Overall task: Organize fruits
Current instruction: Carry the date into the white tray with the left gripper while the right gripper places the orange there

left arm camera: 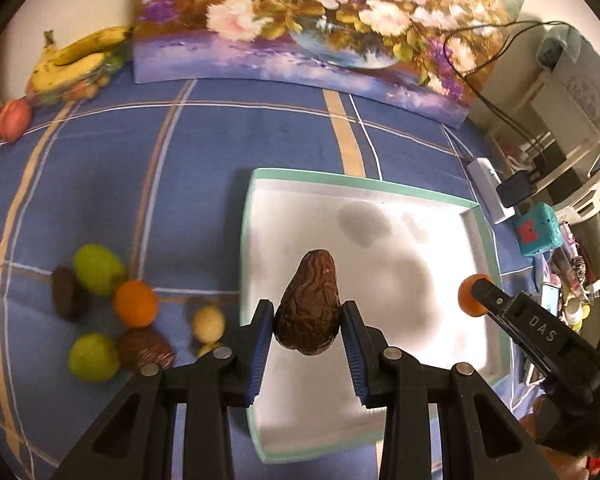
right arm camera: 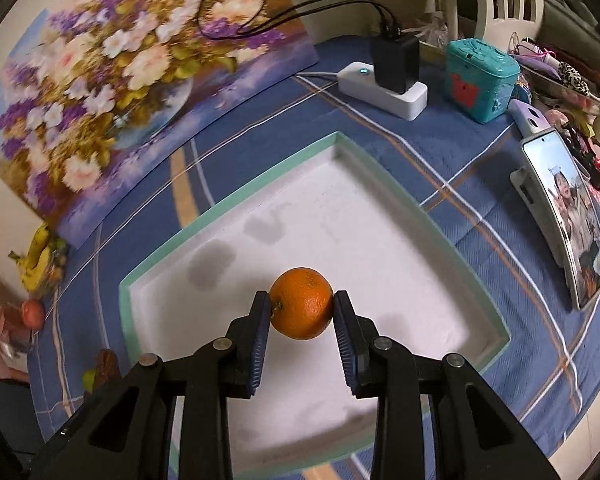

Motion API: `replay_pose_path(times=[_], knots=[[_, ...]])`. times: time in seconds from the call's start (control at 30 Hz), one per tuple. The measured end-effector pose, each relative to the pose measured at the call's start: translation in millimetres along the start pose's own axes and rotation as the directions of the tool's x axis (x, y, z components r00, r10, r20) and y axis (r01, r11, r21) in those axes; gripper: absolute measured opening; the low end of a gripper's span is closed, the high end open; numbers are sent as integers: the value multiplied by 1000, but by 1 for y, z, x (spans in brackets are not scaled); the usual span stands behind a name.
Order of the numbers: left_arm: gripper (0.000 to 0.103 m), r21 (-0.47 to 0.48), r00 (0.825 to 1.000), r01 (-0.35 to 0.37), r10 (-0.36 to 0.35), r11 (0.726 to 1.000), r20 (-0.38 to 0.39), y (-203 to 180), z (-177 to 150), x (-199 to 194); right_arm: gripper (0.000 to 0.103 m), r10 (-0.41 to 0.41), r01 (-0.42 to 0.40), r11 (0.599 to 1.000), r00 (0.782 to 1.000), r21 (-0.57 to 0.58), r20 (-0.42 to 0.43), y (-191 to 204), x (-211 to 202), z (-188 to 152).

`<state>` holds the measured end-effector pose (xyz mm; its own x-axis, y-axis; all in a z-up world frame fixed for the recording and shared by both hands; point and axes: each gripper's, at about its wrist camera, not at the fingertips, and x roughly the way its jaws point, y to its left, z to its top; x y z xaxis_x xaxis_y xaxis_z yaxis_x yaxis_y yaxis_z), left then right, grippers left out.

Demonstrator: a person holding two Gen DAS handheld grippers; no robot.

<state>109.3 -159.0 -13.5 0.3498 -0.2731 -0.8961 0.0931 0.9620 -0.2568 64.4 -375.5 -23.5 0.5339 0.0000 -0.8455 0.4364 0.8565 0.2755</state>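
The left gripper (left arm camera: 308,330) clamps a wrinkled brown avocado (left arm camera: 308,304) between its pads, above the white tray (left arm camera: 380,216). The right gripper (right arm camera: 301,318) pinches an orange (right arm camera: 301,303) over that tray's near part.

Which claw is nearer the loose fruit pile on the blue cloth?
Left. The left claw, gripping a wrinkled avocado, sits just right of the pile; the right claw, holding an orange, is across the tray.

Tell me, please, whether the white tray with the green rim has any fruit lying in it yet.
Empty. The tray floor shows only shadows; the orange in the right claw and the avocado in the left claw are held above it.
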Motion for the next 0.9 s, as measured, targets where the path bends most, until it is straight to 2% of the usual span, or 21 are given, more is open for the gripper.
replay_pose_path(times=[0.33,0.47,0.9], knots=[[37,3,1000,-8,8,1000,-17,0,13,45,33,-29,29,1000,999,-11,-19,-4,36,19],[37,10,998,-31,32,999,-45,3,12,59,33,-47,46,999,998,-29,-30,-3,47,18],[37,18,997,-42,43,999,-66,2,9,63,34,-42,40,998,998,-57,-41,-5,49,16]])
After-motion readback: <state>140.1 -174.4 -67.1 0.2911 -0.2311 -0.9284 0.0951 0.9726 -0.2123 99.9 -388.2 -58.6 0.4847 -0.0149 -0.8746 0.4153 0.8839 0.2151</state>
